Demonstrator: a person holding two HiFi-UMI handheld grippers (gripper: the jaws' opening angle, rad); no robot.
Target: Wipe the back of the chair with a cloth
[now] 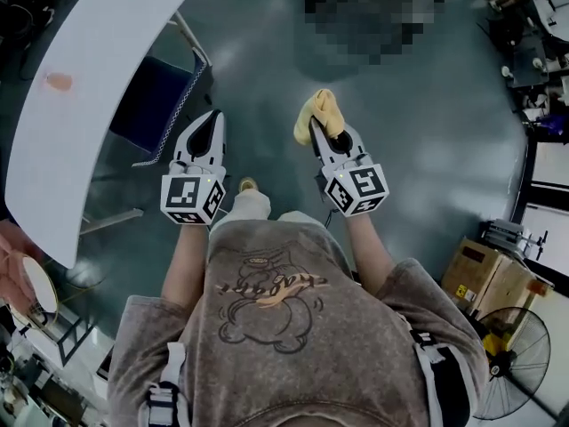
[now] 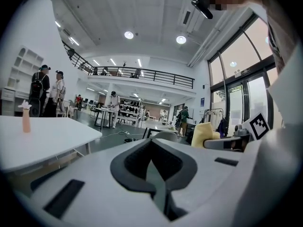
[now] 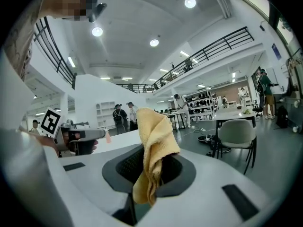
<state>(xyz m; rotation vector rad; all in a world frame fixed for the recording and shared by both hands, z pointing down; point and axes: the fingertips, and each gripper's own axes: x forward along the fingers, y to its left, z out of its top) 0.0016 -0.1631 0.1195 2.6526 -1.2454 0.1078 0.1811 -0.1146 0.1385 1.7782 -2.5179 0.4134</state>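
Two jaws of the right gripper (image 3: 150, 171) are clamped on a crumpled yellow terry cloth (image 3: 154, 138), and the cloth stands up out of them, held in the air above the glossy grey floor (image 1: 267, 69). Alongside, the left gripper (image 2: 154, 161) has its jaws pressed together on nothing. Out left, the dark blue padded chair (image 1: 153, 105) sits at the long edge of the curved white counter (image 1: 89, 96), apart from the cloth.
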